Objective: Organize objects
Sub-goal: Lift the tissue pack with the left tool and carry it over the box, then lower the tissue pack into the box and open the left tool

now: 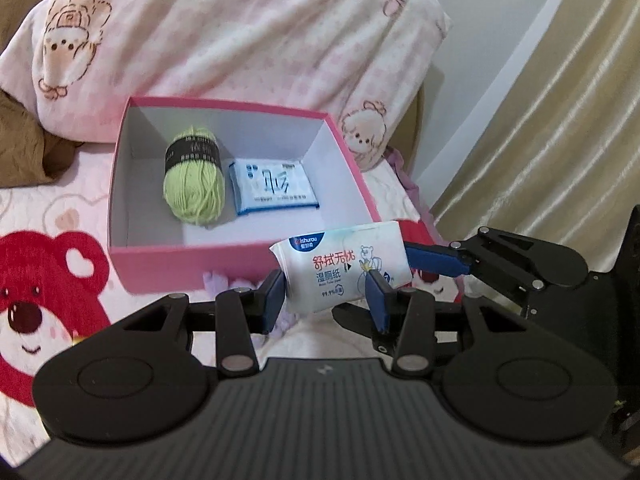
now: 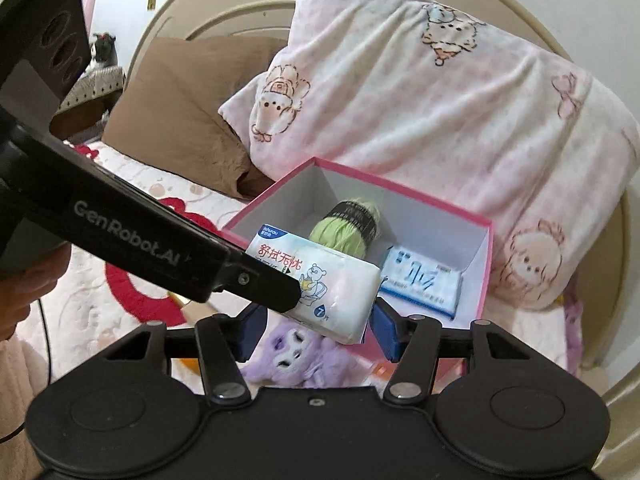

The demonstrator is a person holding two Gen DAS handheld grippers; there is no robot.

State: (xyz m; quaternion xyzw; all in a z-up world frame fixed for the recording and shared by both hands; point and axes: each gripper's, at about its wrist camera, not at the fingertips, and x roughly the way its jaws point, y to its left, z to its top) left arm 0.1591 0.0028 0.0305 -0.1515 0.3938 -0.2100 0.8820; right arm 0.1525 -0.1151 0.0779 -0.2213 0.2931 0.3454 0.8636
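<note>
While the left gripper (image 1: 326, 288) grasps the wet wipes pack (image 1: 342, 266), the pink box (image 1: 244, 258) at 12 o'clock holds green yarn (image 1: 194, 184) and a tissue packet (image 1: 274, 187); the right gripper (image 2: 316, 330) is released.

A home bedroom: a cartoon-print pillow (image 2: 420, 92) against a cream headboard (image 2: 208, 16), bear-patterned bedsheet (image 1: 44, 280), beige curtain (image 1: 560, 128).

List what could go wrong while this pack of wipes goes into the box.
1. The pack of wipes sits tilted in the left tongs, short of the pink box; it may slip onto the bedding.
2. The right tongs crowd the same pack and could knock it loose.
3. Yarn and a tissue packet lie inside; it may land on them.
</note>
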